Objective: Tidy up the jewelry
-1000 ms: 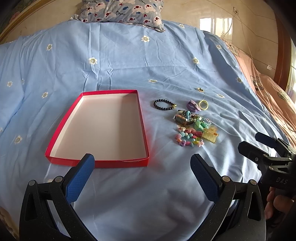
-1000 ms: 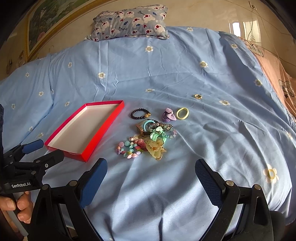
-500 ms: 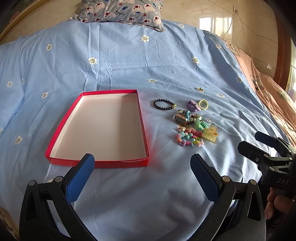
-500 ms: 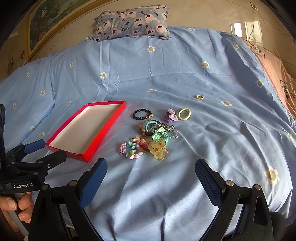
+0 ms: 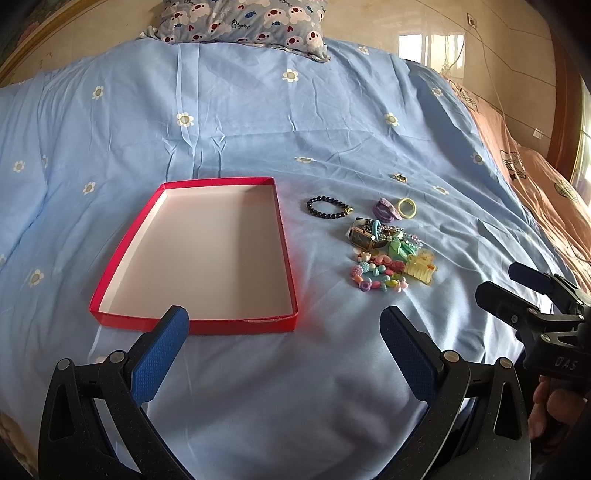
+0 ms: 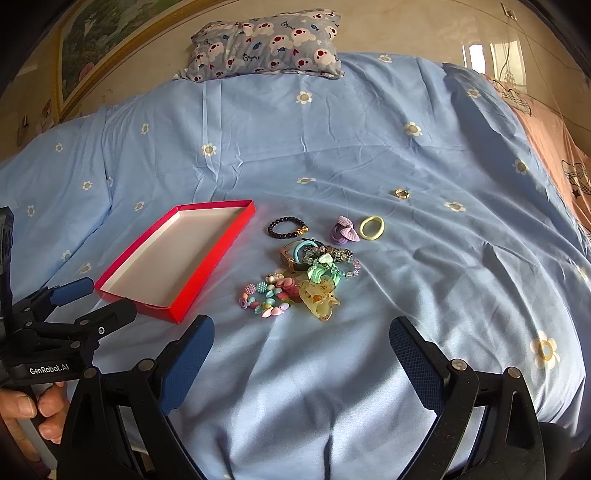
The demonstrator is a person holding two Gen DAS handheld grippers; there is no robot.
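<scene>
Starting with both my right gripper (image 6: 301,341) and left gripper (image 5: 284,332) spread wide and empty, I'd take the outlying dark bead bracelet (image 6: 287,226) first, probably easiest, toward the red tray (image 6: 207,258).

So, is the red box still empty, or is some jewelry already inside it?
Empty. The red box shows only its bare pale floor in both views; all the jewelry lies beside it on the blue sheet.

Watch (image 5: 364,238) half buried under hair ties and beads, strap hidden. Small gold ring (image 6: 401,193) too tiny to make out detail. Pillow (image 5: 243,22) cut off at top edge in left view. Hand (image 6: 27,410) on left gripper clipped by frame edge.
</scene>
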